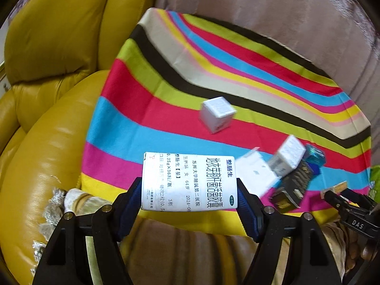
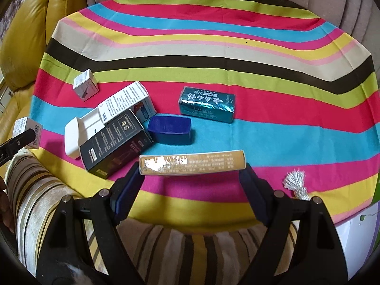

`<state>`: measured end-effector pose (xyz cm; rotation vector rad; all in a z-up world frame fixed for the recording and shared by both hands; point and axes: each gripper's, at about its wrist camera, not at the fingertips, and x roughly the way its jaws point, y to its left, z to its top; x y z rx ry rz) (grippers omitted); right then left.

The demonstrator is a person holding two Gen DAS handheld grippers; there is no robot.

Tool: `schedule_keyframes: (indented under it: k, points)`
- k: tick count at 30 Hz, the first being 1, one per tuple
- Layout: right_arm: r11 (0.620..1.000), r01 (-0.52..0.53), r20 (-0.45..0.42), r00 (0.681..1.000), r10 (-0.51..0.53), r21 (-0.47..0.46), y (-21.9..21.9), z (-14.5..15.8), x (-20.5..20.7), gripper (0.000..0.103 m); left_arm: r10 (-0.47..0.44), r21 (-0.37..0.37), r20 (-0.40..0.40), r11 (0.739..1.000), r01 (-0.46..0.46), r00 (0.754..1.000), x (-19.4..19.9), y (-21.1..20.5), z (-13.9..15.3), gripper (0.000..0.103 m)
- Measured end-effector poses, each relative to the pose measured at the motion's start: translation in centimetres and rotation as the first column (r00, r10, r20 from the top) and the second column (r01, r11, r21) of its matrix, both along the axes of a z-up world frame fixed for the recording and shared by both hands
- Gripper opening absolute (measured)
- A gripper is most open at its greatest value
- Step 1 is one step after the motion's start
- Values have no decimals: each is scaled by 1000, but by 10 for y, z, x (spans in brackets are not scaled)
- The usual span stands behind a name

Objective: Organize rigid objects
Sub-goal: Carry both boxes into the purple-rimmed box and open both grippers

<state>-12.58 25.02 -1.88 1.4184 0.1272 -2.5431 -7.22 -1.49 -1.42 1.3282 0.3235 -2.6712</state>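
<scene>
My left gripper [image 1: 189, 190] is shut on a white medicine box [image 1: 188, 181] with Chinese print, held over the near edge of the striped cloth [image 1: 166, 118]. My right gripper [image 2: 192, 173] is shut on a flat gold box [image 2: 192, 165], held over the cloth's near side. A small white cube box [image 1: 217, 114] [image 2: 85, 85] lies further out. A pile of a white box [image 2: 128, 102], a white case [image 2: 78, 135] and a black box [image 2: 114, 142] lies left of the gold box. A blue case [image 2: 169, 129] and a teal packet [image 2: 206, 104] lie beyond it.
A yellow leather sofa [image 1: 47, 71] lies to the left of the cloth. A striped cushion [image 2: 35, 197] with a silver tassel [image 2: 294, 181] sits at the near edge. The left gripper and its white box show at the right wrist view's left edge [image 2: 26, 130].
</scene>
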Motion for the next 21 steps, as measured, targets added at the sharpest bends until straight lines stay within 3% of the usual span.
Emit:
schedule_keyframes:
  k: [4, 12, 16, 21]
  points:
    - [999, 31, -42, 999, -32, -37, 13, 12, 11, 83, -74, -5, -63, 997, 74, 995, 7, 29, 12, 73]
    - [991, 107, -74, 991, -113, -79, 54, 28, 32, 83, -263, -28, -128, 965, 261, 956, 11, 98, 28, 73]
    - [983, 170, -80, 981, -175, -70, 92, 33, 42, 83, -352, -16, -130, 935, 353, 927, 11, 135, 29, 73]
    - [955, 291, -68, 953, -294, -51, 151, 35, 56, 83, -479, 55, -124, 871, 488, 869, 9, 188, 28, 73]
